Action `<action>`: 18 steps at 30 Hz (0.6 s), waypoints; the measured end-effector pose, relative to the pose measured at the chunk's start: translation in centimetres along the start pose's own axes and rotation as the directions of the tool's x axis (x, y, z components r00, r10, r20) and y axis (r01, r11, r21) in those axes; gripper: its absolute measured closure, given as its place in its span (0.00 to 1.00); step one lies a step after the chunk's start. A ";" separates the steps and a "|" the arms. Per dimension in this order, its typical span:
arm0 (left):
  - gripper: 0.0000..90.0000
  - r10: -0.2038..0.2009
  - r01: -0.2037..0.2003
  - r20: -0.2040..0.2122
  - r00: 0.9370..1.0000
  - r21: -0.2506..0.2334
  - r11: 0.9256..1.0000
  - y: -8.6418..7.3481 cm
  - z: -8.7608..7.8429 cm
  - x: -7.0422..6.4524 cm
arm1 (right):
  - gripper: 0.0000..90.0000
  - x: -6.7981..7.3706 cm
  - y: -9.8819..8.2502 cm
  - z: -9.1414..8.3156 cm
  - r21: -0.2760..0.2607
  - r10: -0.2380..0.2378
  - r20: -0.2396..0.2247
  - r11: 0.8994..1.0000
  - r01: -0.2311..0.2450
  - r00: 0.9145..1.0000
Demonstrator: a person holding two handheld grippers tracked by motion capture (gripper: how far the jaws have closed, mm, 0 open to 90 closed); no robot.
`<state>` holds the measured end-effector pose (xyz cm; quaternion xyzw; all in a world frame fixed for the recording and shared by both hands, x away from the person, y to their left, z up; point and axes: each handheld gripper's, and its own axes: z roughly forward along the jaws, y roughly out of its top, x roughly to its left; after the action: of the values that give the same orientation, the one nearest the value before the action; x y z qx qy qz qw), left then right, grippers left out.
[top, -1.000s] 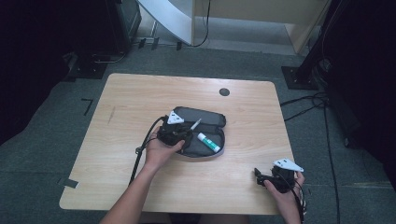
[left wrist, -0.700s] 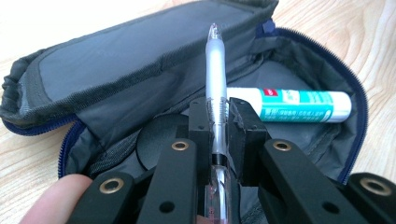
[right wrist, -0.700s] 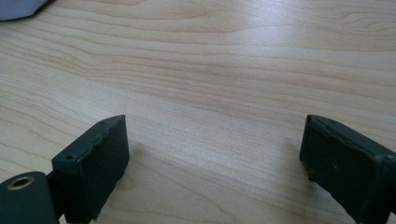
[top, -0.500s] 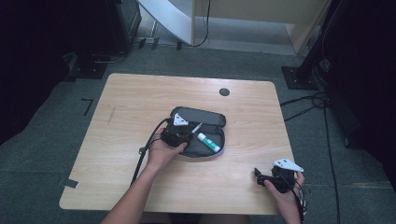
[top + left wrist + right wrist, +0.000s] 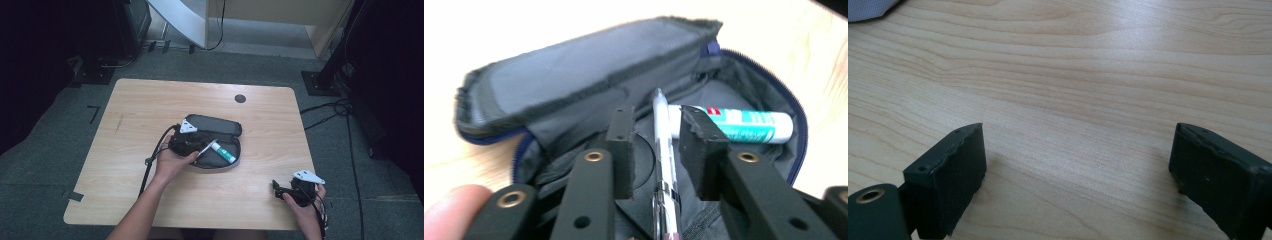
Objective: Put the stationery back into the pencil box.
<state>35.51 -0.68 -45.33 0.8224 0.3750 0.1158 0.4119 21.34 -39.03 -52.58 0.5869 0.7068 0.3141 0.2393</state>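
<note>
Lying open at the middle of the wooden counter (image 5: 150, 115), a dark zip pencil case (image 5: 215, 131) has its flap folded back toward the far edge. Inside its lower half a white tube with green print (image 5: 223, 151) lies slantwise, and a slim white pen (image 5: 206, 148) lies just beside it, toward the person's left.

Left gripper (image 5: 186, 142): held in the person's left hand (image 5: 170, 164) at the near-left rim of the case, its cable (image 5: 152, 160) looping down over the counter. In the left gripper view the pen (image 5: 664, 160) runs up between the two black fingers (image 5: 621, 150). The jaws have just been opening: they stand a little apart, with a gap showing between the pen and each pad, so the pen lies loose between them with its tip reaching toward the tube (image 5: 744, 125). The case's grey lining and blue zip edge (image 5: 794, 130) curve round behind.

Right gripper (image 5: 286, 189): held in the person's right hand (image 5: 307, 207) near the near-right corner of the counter, well apart from the case, with its grey three-cornered plate (image 5: 307, 176) on top. In the right gripper view its fingers (image 5: 948, 180) stand wide apart, low over the bare wood, with nothing between them.

A round dark grommet (image 5: 240, 98) sits in the counter toward the far edge, beyond the case.
</note>
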 end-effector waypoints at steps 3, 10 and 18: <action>0.67 -0.015 0.014 -0.009 1.000 -0.025 1.000 0.1 -1.1 0.3 | 0.09 0.0 0.0 0.0 0.000 0.000 0.000 1.000 0.000 1.000; 0.35 -0.059 0.056 -0.059 0.996 -0.052 0.997 -0.2 -3.5 1.3 | 0.09 0.0 0.0 0.0 -0.002 -0.003 0.000 1.000 0.003 1.000; 0.08 -0.108 0.097 -0.145 0.984 -0.079 0.992 -1.0 -6.7 2.6 | 0.08 0.0 0.0 0.0 0.000 -0.006 -0.001 1.000 0.006 1.000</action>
<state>33.48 5.52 -42.19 0.7757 0.4423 0.1688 0.4173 21.36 -39.03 -52.60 0.5845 0.7088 0.3137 0.2399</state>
